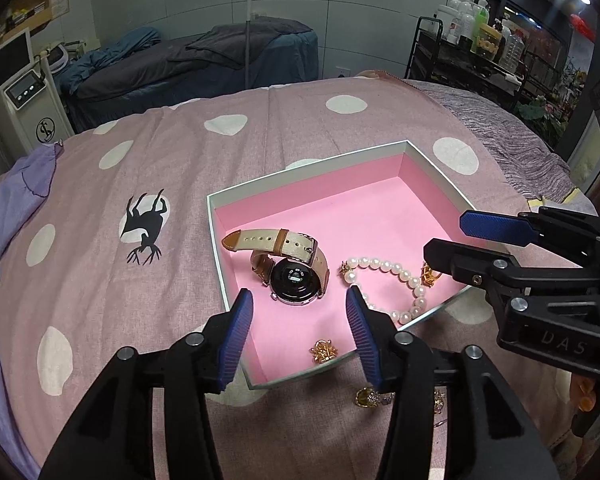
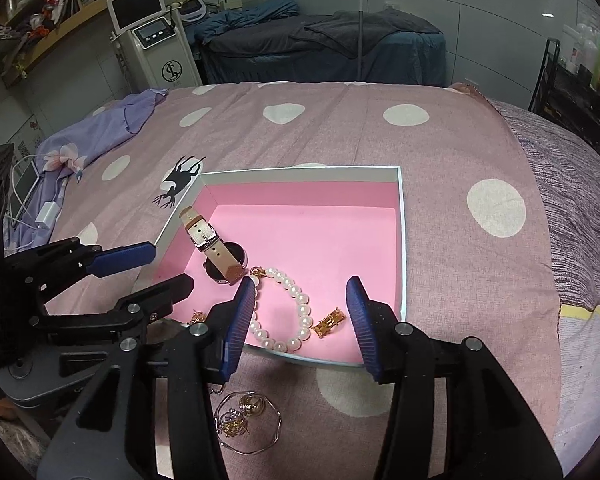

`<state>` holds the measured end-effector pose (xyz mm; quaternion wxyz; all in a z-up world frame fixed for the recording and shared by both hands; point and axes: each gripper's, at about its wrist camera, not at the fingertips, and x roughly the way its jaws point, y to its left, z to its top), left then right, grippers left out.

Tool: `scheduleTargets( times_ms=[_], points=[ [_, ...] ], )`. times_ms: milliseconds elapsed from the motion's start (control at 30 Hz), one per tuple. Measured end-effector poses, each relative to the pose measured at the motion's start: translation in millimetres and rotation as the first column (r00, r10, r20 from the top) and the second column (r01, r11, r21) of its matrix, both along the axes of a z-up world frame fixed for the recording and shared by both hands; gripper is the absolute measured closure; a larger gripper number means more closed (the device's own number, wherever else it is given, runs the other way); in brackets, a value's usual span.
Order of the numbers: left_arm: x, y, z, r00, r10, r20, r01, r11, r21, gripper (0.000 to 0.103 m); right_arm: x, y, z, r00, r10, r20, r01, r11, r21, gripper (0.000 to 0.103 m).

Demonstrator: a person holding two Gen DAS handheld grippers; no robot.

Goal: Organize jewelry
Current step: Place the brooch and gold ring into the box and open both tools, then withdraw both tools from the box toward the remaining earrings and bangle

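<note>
A pink-lined box point(image 1: 312, 168) point(image 2: 400, 240) lies on the spotted bedspread. Inside are a watch with a beige strap point(image 1: 292, 268) point(image 2: 220, 256), a pearl bracelet point(image 1: 396, 272) point(image 2: 296, 304), a gold clasp piece point(image 2: 329, 323) point(image 1: 430, 274) and a gold flower ornament point(image 1: 323, 351). More gold jewelry and a thin silver bangle point(image 2: 248, 420) point(image 1: 370, 397) lie on the cloth in front of the box. My left gripper point(image 1: 298, 332) is open and empty above the box's near corner. My right gripper point(image 2: 302, 320) is open and empty above the pearls.
A lilac pillow point(image 2: 100, 136) with a phone and charger cable point(image 2: 32, 196) lies to the left. A white machine with a screen point(image 2: 156, 44), a dark massage bed point(image 2: 324, 44) and a bottle-laden trolley point(image 1: 472, 44) stand behind the bed.
</note>
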<state>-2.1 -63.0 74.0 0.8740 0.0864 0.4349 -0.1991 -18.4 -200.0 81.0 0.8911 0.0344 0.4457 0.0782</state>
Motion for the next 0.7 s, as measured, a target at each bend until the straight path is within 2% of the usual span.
scheduleTargets(
  times_ms=[67,200,367,433,467,700],
  points=[
    [-2,3,3,1.000,0.019,0.015,-0.020,1.000,0.011,0.039,-1,-2,2,1.000,-0.008,0.004,0.008,1.000,-0.002,0.055],
    [-6,9,7,0.999,0.044,0.026,-0.045,0.998,0.042,0.029,-4,-8,5,1.000,-0.026,-0.006,0.026,1.000,-0.006,0.055],
    [-21,10,13,0.999,0.025,0.029,-0.026,0.999,0.045,0.014,-13,-13,5,0.999,-0.029,-0.033,0.029,1.000,0.005,0.054],
    [-28,9,12,1.000,0.007,0.021,-0.008,0.998,0.055,0.012,-19,-12,4,0.999,-0.020,-0.044,0.021,1.000,0.013,0.051],
    [-31,9,11,1.000,0.002,0.012,-0.003,0.998,0.058,0.011,-22,-13,3,0.999,-0.020,-0.050,0.021,1.000,0.014,0.042],
    [-47,20,-2,0.998,0.022,-0.066,-0.020,0.999,0.038,0.010,-48,-11,7,0.999,-0.004,-0.038,0.005,1.000,0.017,0.041]
  ],
)
